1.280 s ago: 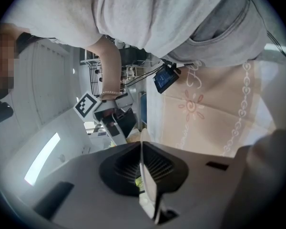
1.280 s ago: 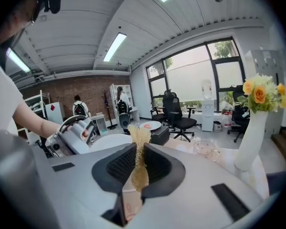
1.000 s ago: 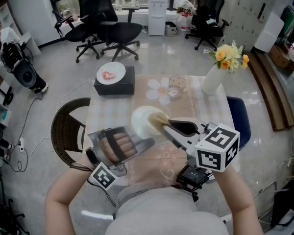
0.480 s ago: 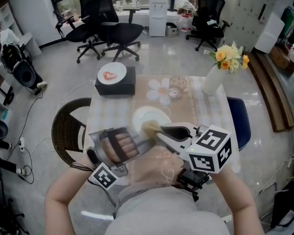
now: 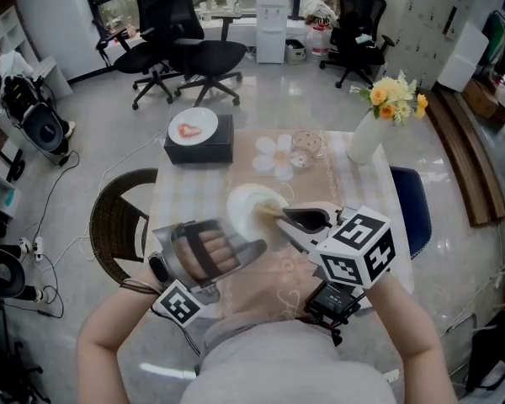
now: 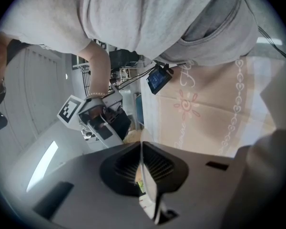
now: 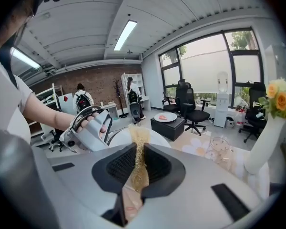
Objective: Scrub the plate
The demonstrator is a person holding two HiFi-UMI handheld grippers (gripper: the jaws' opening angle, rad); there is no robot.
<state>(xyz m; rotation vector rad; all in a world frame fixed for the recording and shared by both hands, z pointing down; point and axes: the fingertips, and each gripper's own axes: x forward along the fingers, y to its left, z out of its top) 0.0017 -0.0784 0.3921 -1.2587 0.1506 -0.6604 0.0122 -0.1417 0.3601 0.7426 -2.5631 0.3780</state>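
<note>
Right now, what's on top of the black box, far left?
A small white plate sits on the black box, with a red patch at its centre; what that is, I cannot tell. The plate covers most of the box top.

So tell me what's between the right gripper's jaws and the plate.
A tan fibrous scrubber, clamped by the right gripper, its tip reaching the white plate; the right gripper view shows it.

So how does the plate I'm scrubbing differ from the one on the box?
The scrubbed plate is plain, gripped at its rim by the left gripper, with the scrubber on it; the box plate carries something red and lies untouched on the black box. Both are round and white.
</note>
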